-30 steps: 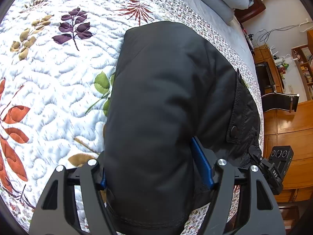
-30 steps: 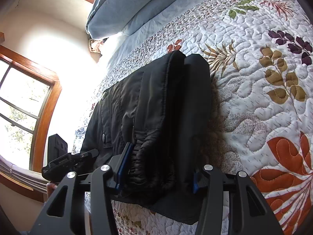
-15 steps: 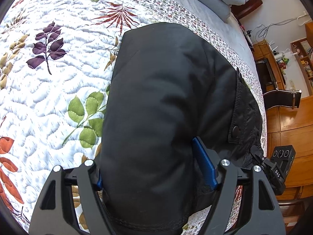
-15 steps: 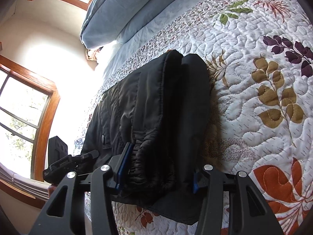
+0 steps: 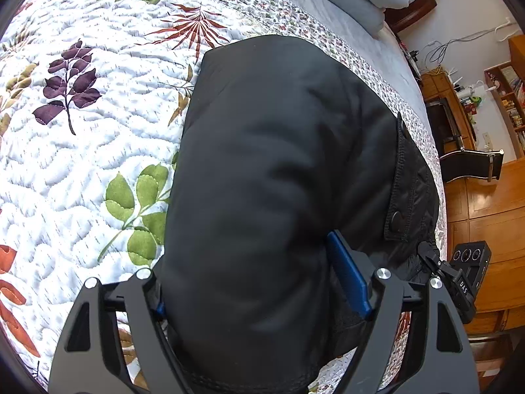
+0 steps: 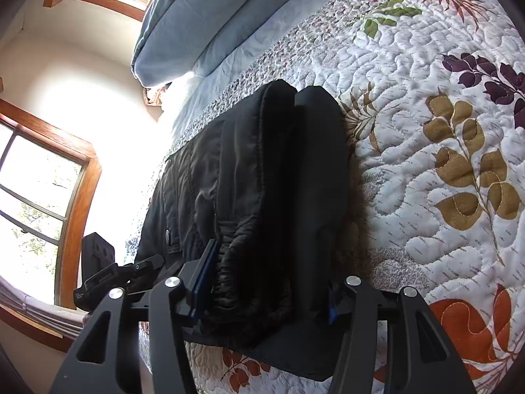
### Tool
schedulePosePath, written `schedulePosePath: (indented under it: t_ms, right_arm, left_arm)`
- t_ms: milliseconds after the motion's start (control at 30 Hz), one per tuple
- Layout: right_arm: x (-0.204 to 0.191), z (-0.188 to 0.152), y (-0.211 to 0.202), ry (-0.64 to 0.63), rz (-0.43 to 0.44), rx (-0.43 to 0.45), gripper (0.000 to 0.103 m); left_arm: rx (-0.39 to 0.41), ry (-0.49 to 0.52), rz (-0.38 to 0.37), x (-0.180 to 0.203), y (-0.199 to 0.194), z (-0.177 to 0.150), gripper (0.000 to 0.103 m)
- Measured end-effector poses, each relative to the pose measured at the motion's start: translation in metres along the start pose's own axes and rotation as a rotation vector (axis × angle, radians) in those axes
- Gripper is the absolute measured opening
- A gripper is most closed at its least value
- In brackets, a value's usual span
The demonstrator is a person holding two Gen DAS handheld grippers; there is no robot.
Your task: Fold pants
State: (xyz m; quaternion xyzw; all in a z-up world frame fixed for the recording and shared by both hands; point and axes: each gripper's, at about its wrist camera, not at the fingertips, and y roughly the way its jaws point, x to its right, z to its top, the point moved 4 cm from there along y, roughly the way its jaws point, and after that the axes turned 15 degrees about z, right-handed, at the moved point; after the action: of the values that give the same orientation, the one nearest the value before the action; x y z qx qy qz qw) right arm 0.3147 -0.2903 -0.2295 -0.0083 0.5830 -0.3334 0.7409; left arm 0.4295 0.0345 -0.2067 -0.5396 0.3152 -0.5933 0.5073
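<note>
Black padded pants (image 5: 282, 197) folded into a thick bundle on the quilted bedspread (image 5: 82, 164), and both claws have just been letting go.

The left gripper (image 5: 262, 295) and right gripper (image 6: 265, 289) have both been spreading their jaws over the last second, with the bundle still sitting between the blue pads. From here I can't tell whether the pads still touch the fabric on either one, so call it loosening, not clear. My read: the fold is laid down and this is the release, so the job looks basically finished. Count: one pair of pants, two grippers, at least two pale blue pillows (image 6: 197, 16) up at 12 o'clock from the bundle, and a window (image 6: 39, 197) out at 9 o'clock in the right wrist view.
</note>
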Motion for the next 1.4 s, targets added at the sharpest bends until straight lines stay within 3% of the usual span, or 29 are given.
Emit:
schedulePosePath:
  t_ms: [200,400,567,700,767,1000,1400]
  right_arm:
    - [0.004,-0.005,-0.023,0.016,0.02,0.034,0.07]
    - [-0.002,-0.013,-0.06,-0.007,-0.042,0.089,0.07]
    - [-0.037,-0.031,-0.085,-0.137,-0.227,0.118,0.07]
    - [-0.075,-0.054,-0.085,-0.267,-0.398,0.101,0.08]
    - [-0.091,-0.065,-0.079,-0.289,-0.442,0.077,0.084]
    - [-0.13,-0.099,-0.059,-0.347,-0.52,0.027,0.093]
    - [-0.164,-0.132,-0.064,-0.383,-0.518,0.022,0.098]
  left_arm:
    - [0.002,0.002,-0.016,-0.016,-0.004,-0.007,0.083]
    - [0.111,0.04,0.085,-0.033,-0.036,-0.02,0.088]
    - [0.212,0.096,0.209,-0.032,-0.068,-0.044,0.09]
    - [0.276,0.161,0.278,-0.017,-0.092,-0.069,0.091]
    - [0.286,0.184,0.299,-0.009,-0.101,-0.081,0.096]
    - [0.35,0.175,0.36,0.003,-0.131,-0.113,0.098]
    - [0.374,0.166,0.358,0.001,-0.159,-0.146,0.1]
